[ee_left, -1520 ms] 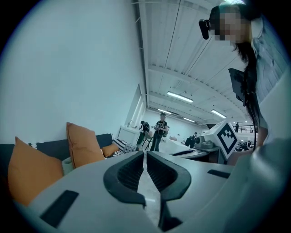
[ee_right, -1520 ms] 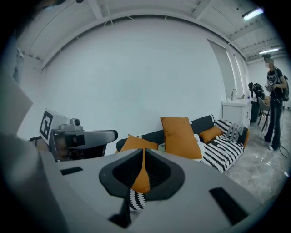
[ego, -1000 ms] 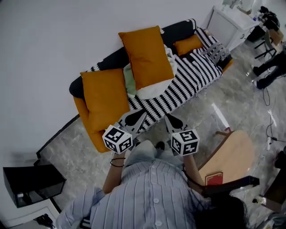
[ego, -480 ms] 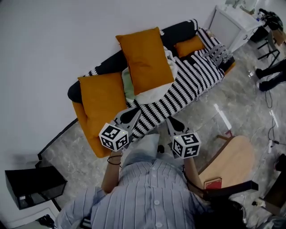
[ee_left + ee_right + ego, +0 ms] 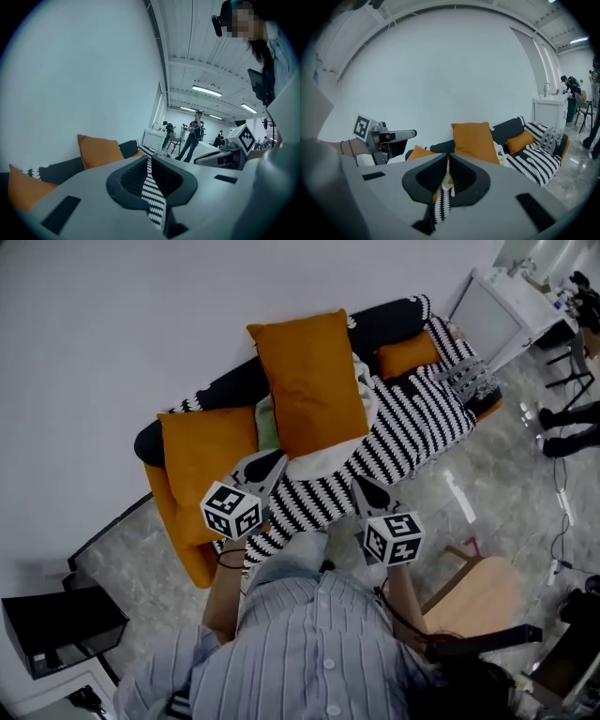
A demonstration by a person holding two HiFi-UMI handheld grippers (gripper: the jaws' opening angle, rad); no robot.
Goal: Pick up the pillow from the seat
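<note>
Orange left pillow (image 5: 199,457) corner hidden behind left gripper (image 5: 275,459).

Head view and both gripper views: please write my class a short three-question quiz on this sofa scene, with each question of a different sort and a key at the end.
1. True or false: the left gripper is clamped on the tall orange pillow.
2. How many orange pillows are on the sofa?
3. The cover over the seat is: A) black-and-white striped; B) plain green; C) floral.

Key
1. False. Its fingers are together with nothing between them.
2. Three.
3. A.
</note>
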